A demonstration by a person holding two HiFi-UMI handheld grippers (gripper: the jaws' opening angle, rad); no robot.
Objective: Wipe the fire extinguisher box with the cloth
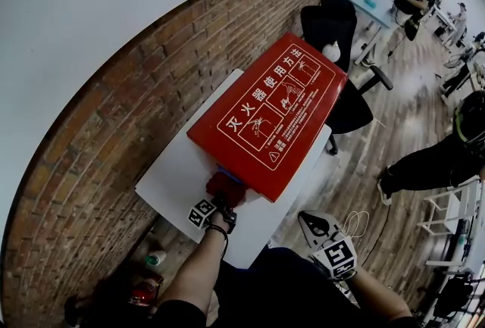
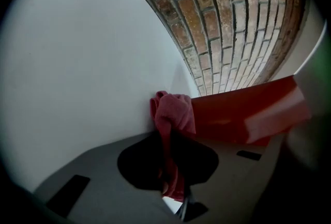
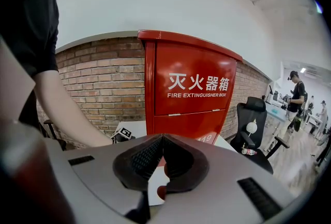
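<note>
Firmly, the left gripper (image 2: 170,168) clamped the red cloth (image 2: 174,114) against the fire extinguisher box (image 1: 273,110) near the white table's (image 1: 173,176) near edge; the right gripper (image 3: 163,158), jaws together and empty, hung beyond that edge.

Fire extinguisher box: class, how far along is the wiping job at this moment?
Done: the left gripper is shut on the red cloth. In hand: the cloth meets the near corner of the fire extinguisher box. Left: apparently its broad printed faces; the right gripper waits shut and empty, away from the box.
</note>
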